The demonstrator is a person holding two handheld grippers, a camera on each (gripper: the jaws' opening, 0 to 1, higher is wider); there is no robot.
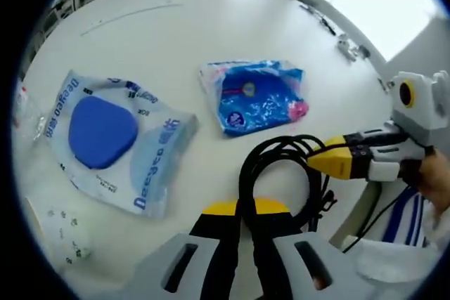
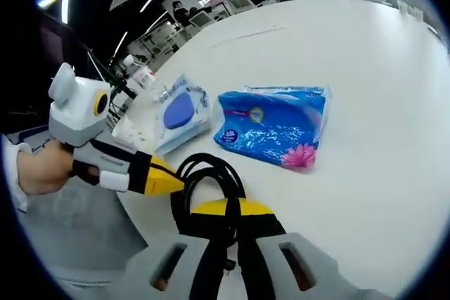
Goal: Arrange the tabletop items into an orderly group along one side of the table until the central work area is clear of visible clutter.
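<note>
Clearly little is tidied: both grippers (image 1: pixel 242 244) (image 2: pixel 225 240) have fingers clamped on the black cable (image 1: pixel 281 166), while the blue pack (image 1: pixel 256 96) and pouch (image 1: pixel 112 138) lie mid-table (image 1: pixel 211 26), unsorted.

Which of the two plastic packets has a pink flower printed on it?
The bright blue crinkled packet, not the pale packet with the blue oval lid.

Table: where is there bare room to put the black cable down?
The white table is bare beyond the blue tissue pack and the clear pouch with the blue case. It is crowded on the near side, where both grippers hold the coiled black cable.
</note>
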